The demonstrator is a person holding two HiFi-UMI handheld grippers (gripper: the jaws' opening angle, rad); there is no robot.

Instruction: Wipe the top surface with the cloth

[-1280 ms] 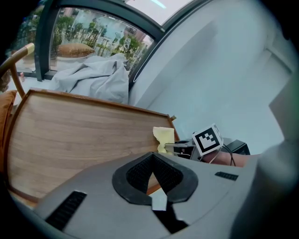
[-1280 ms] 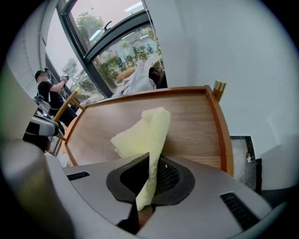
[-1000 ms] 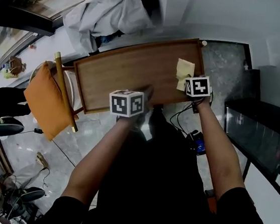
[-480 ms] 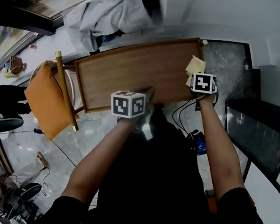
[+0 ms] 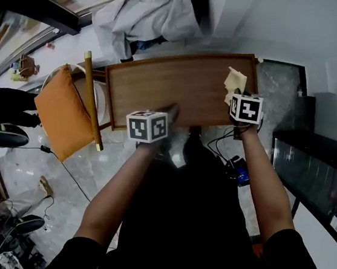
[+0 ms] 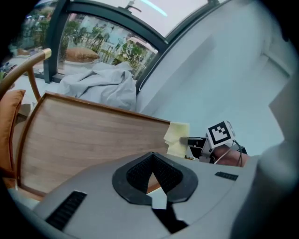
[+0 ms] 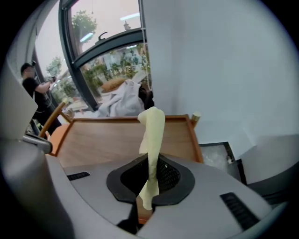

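Head view: my right gripper [image 5: 235,98] holds the yellow cloth [image 5: 234,82] at the wooden top's [image 5: 162,88] right end. Left gripper view: my left gripper [image 6: 153,174] is closed, empty. Right gripper view: jaws pinch the cloth low; it seems limp and light, so I'd bunch more.

An orange cushion [image 5: 61,111] rests on a chair [image 5: 92,100]; crumpled pale fabric [image 5: 150,10], perhaps a jacket, lies beyond

White wall [image 5: 304,25], marble floor [image 5: 91,170], orange-cushioned chair [image 5: 61,111], large windows [image 7: 107,65], crumpled pale sheet [image 5: 147,9].
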